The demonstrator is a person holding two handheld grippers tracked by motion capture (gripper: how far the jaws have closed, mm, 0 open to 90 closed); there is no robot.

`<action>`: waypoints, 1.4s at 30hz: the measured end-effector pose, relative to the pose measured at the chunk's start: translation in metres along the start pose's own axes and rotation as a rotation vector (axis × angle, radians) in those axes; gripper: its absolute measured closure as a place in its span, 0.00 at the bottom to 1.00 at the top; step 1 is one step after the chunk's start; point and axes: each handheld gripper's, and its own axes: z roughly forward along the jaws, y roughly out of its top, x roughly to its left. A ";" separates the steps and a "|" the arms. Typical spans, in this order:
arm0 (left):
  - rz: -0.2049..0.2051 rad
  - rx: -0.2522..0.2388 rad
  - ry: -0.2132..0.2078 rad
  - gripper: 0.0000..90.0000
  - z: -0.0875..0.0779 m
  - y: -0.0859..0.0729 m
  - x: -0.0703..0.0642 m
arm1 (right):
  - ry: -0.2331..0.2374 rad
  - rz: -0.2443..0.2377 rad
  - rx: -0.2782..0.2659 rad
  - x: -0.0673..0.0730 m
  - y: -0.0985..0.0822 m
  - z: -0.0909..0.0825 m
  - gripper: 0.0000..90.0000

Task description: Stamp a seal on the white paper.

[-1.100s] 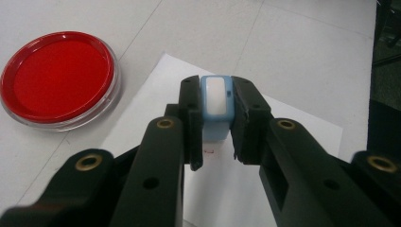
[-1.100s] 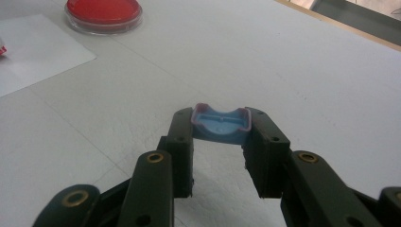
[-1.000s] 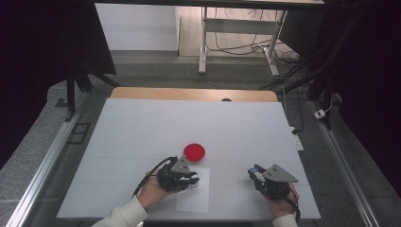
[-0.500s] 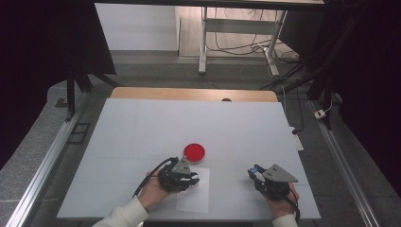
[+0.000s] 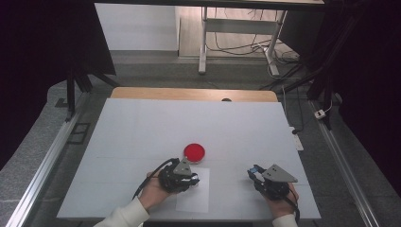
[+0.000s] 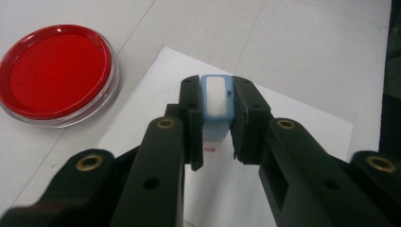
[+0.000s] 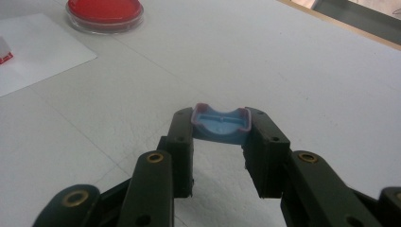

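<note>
1. Broadly, a white table takes up most of the high view, with a strip of bare wood along its far edge.
2. Near the table's front edge lies a white sheet of paper, flat, under and just beside the left gripper.
3. Next in size, the left gripper sits over the paper's far left corner in the person's left hand; a cable loops from it toward the sleeve. Its jaws are clenched on a small blue stamp, which stands upright between the pads with its base down on the paper; a small red mark shows on the paper just at the stamp's foot.
4. About as large, the right gripper is held well apart from the left one, over bare table to the right of the paper. Its jaws are grasping a blue cap, a shallow open-sided piece with a purplish rim, pinched by its two ends.
5. Smaller, a round red ink pad in a clear dish lies on the table just beyond the paper's far left corner, near the left gripper and not touching it.
</note>
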 end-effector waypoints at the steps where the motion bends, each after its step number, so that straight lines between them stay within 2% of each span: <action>1: 0.003 0.005 0.004 0.85 0.000 0.000 -0.001 | 0.000 0.000 0.000 0.000 0.000 0.000 0.71; 8: 0.007 0.026 0.018 0.85 0.002 0.002 -0.003 | -0.004 -0.005 0.008 0.000 0.000 0.000 0.71; 19: 0.049 0.057 0.045 0.85 0.003 0.005 -0.008 | 0.000 -0.006 0.005 0.002 0.001 0.000 0.71; 25: 0.029 0.056 0.022 0.85 0.003 0.005 -0.004 | 0.001 -0.008 0.007 0.002 0.000 0.001 0.71; 42: 0.033 0.048 0.028 0.85 0.004 0.004 -0.005 | 0.001 -0.010 0.005 0.003 0.001 0.001 0.71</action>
